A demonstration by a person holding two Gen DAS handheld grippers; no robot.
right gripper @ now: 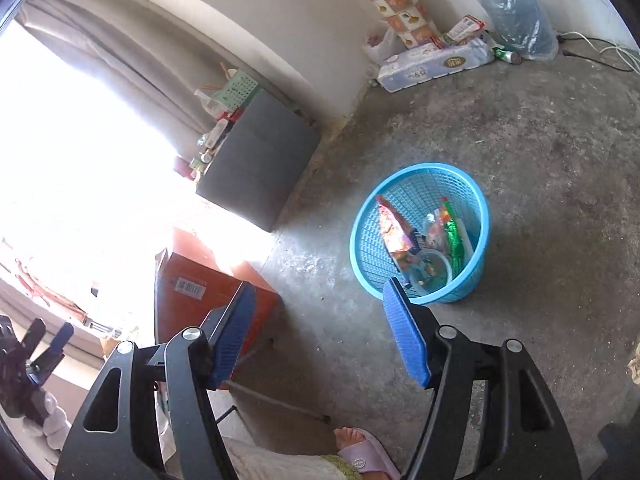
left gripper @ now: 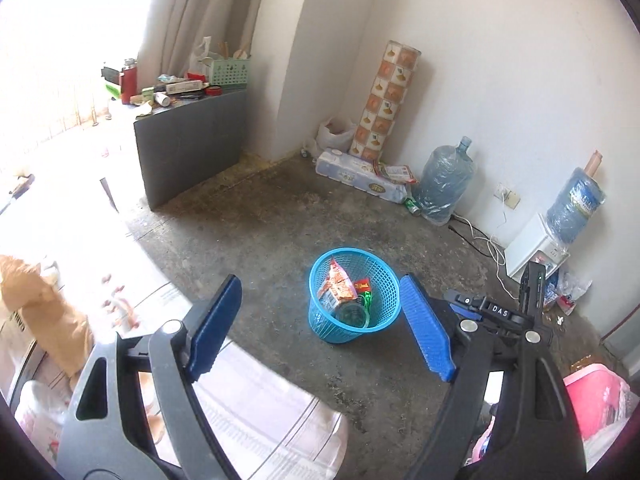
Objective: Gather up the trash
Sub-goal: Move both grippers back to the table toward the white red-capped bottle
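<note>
Left wrist view: we hold both the left gripper (left gripper: 320, 326) and right gripper (right gripper: 320, 332) wide, empty. Blue basket (left gripper: 386, 280) at centre already crowded; wrappers may spill over.

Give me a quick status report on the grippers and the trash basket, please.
Left gripper open, empty. Right gripper open, empty. Blue basket upright on the floor, wrappers inside. Nothing between grippers and basket.

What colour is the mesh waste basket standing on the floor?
Light blue; the basket shows best in the right wrist view.
</note>
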